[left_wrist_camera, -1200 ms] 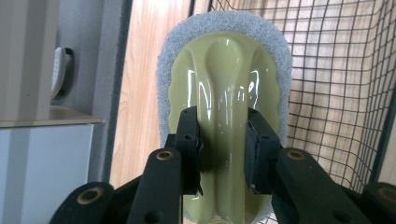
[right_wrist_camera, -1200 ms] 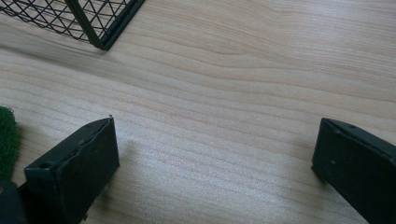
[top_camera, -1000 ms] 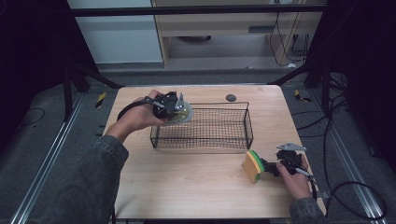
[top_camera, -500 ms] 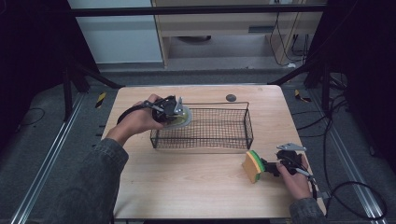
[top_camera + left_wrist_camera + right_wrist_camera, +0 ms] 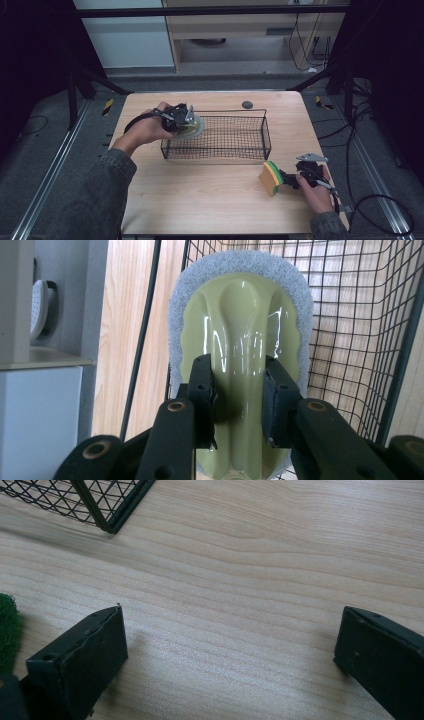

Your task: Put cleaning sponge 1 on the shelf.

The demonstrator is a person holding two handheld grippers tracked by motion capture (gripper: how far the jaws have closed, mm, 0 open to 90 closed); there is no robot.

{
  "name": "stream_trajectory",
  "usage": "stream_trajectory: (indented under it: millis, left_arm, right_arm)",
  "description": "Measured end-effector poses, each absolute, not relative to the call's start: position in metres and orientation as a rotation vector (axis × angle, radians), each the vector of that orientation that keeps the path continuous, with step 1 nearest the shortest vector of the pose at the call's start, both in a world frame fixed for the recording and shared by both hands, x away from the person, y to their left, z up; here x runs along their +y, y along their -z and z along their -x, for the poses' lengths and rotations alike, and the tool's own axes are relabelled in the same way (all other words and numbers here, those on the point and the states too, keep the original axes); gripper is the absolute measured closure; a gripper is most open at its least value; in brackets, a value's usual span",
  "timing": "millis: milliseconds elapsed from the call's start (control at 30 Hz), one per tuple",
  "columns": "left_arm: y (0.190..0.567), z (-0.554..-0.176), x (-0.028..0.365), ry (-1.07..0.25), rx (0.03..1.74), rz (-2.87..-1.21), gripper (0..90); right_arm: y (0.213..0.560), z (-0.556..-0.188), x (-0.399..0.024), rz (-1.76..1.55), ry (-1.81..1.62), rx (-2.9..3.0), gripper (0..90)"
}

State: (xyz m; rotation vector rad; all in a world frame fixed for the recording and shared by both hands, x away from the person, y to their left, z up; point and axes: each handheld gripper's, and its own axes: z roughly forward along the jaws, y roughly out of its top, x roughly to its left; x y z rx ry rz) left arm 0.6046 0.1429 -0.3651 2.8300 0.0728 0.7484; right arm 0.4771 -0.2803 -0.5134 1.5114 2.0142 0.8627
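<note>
Over basket left rim, left jaws clamping scrubber, right jaws apart beside sponge.

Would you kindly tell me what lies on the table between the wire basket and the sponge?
Nothing: the high view shows bare wood between the basket and the sponge.

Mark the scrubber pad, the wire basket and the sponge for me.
scrubber pad [image 5: 240,305]: left gripper view, on its glossy green handle ridge.
wire basket [image 5: 265,131]: high view, on its right end wall.
sponge [image 5: 269,179]: high view, on its yellow side face.
</note>
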Motion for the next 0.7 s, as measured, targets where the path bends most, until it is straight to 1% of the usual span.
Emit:
stream_trajectory:
  millis: [533, 700]
  left_arm:
    - [0.379, -0.606, 0.142, -0.737, 0.065, -2.858, 70.4]
    - [0.390, -0.610, 0.144, -0.712, 0.099, -2.860, 70.4]
  right_arm:
    - [0.513, -0.477, -0.281, -1.507, -0.858, 2.016, 0.7]
    - [0.513, -0.477, -0.280, -1.509, -0.860, 2.016, 0.7]
